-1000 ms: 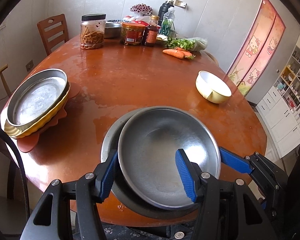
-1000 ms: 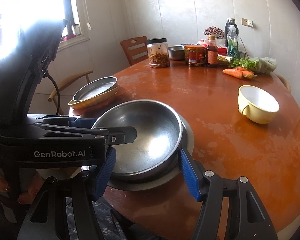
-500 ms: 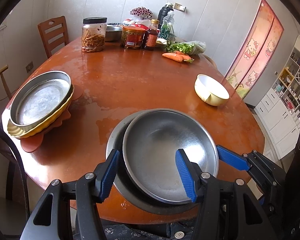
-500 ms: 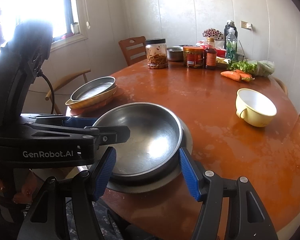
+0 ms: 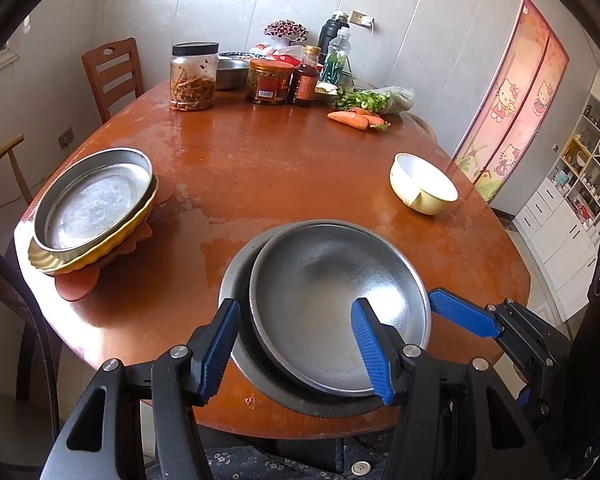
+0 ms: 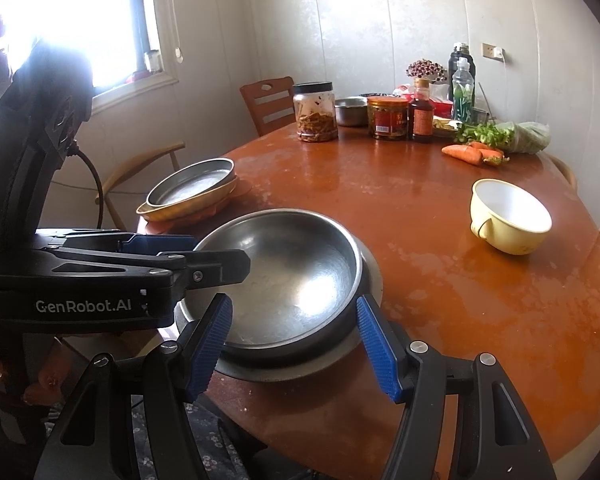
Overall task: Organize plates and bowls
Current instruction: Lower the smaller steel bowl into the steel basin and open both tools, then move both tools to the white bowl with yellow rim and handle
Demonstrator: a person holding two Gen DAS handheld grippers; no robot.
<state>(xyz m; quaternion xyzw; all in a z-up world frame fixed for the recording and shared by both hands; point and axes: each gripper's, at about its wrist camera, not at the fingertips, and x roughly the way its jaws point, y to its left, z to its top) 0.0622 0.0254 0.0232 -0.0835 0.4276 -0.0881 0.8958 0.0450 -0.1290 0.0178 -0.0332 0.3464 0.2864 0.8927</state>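
Steel bowl (image 5: 332,304) sits in a wider steel plate (image 5: 236,280) at the tabletop's (image 5: 284,176) 6 o'clock edge. Left gripper (image 5: 296,344) grips its left rim; right gripper (image 6: 296,344) straddles its near-right rim, part-open, grip unclear.

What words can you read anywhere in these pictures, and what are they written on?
"GenRobot.AI": white letters on the side of the left gripper, seen from the right wrist camera.
Red label on the sauce jar: too blurred to read.
Label on the dark bottle: too blurred to read.
Cartoon cat door: pictures only, no readable words.
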